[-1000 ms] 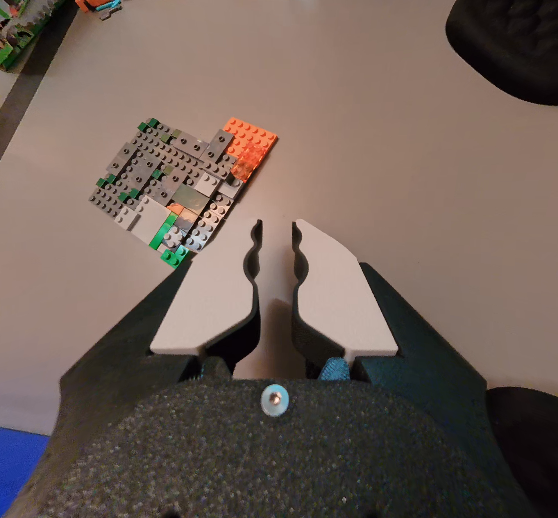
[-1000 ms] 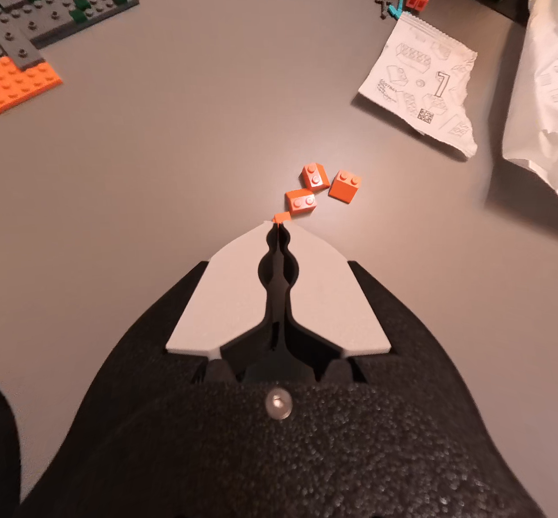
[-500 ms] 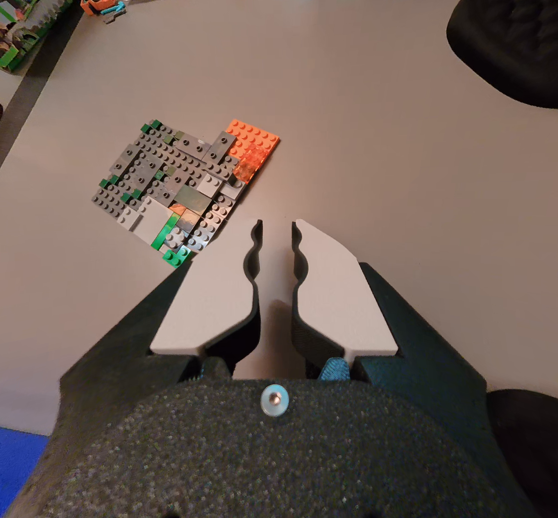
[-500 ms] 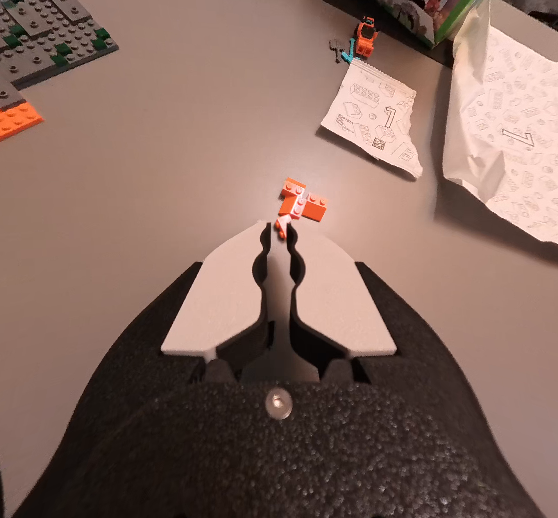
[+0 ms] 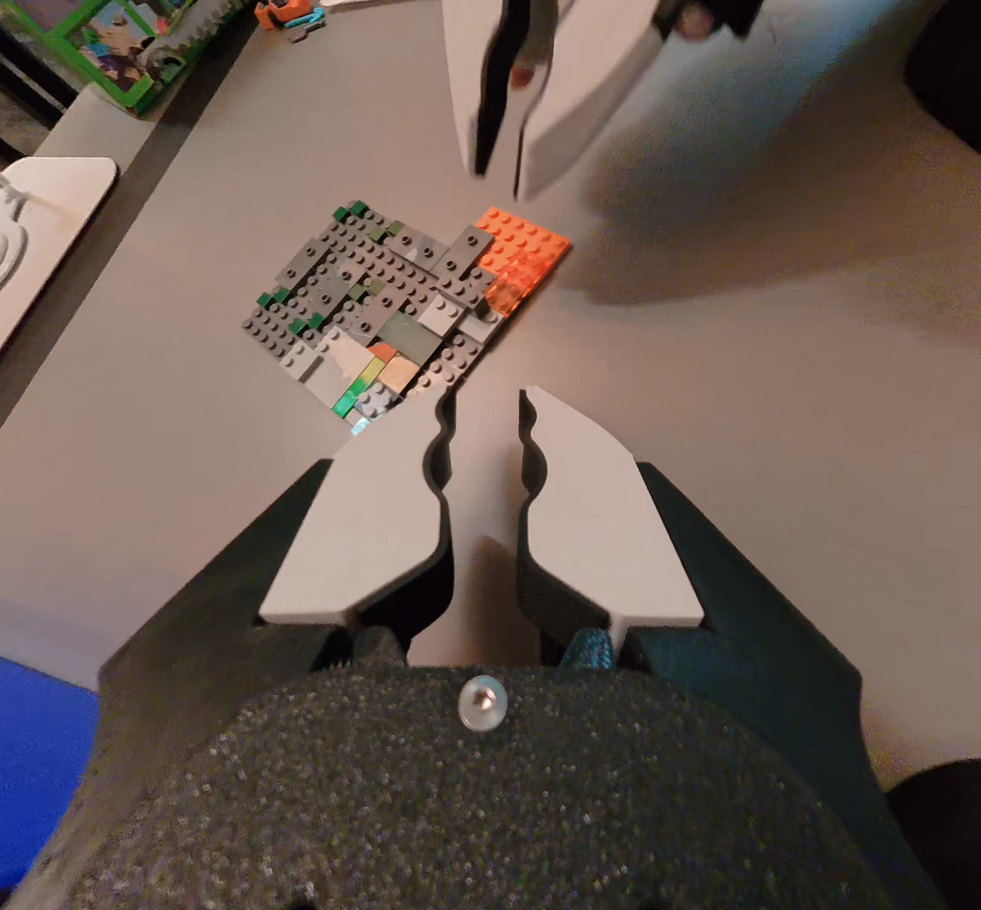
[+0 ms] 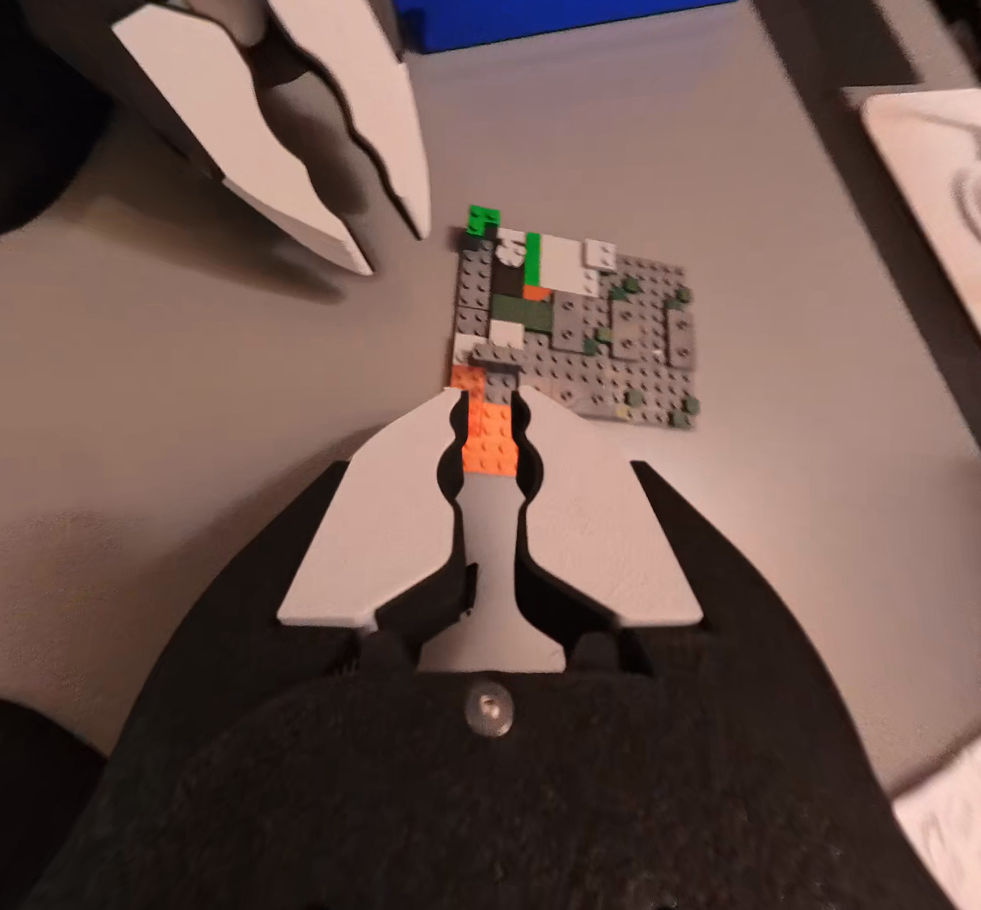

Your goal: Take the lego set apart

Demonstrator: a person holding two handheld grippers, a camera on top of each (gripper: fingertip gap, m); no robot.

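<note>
Grippers flank lego plate

Lego set (image 5: 409, 300) lay flat on the table (image 5: 743, 407). Its orange end (image 6: 491, 438) showed between the parted fingers of the right gripper (image 6: 488, 393), the nearer one. Left gripper (image 5: 485, 396) was also released, just beside.

Right tool (image 6: 488, 396) parted above lego set's (image 6: 573, 332) orange plate (image 6: 491, 438).

A flat lego set of mostly dark grey studded plates (image 5: 371, 300) lies face up on the grey table, turned at an angle in the left wrist view. Small dark green pieces dot its far and left parts. An orange studded plate (image 5: 523, 247) forms its far right corner. Light grey, bright green and tan smooth tiles sit along its near edge.
</note>
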